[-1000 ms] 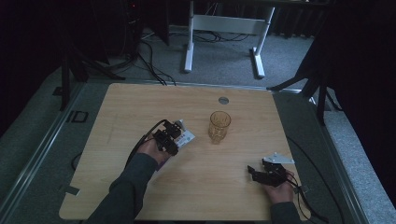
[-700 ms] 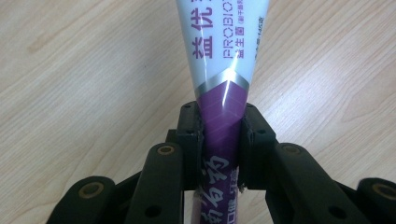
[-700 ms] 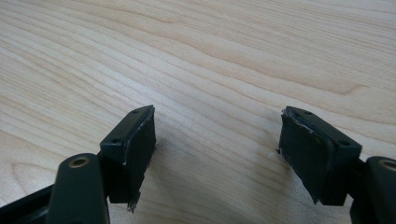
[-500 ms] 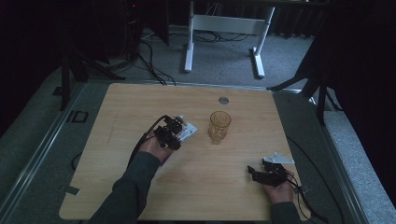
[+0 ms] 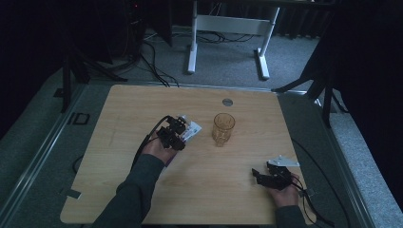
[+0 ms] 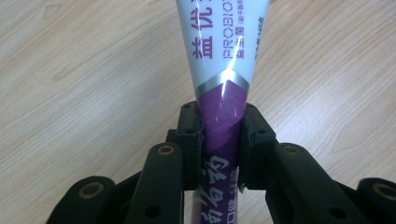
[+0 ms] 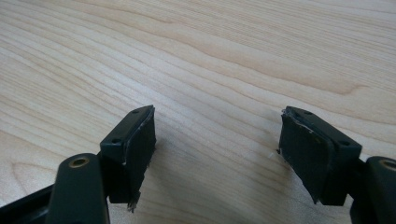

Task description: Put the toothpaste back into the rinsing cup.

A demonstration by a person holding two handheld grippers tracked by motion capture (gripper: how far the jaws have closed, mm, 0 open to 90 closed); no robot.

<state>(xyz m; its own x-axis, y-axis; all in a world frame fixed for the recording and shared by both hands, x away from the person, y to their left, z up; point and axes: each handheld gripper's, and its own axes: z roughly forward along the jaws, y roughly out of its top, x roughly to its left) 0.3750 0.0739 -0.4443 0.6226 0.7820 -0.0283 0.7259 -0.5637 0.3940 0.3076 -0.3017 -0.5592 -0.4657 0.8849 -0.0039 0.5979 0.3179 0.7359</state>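
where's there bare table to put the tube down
Bare wood runs along the table's far edge and down its left side, left of the left gripper holding the tube. The near middle, between that forearm and the right gripper, is bare too. It is tightest between the tube and the glass.

The left claw has carried its toothpaste tube slightly nearer the glass
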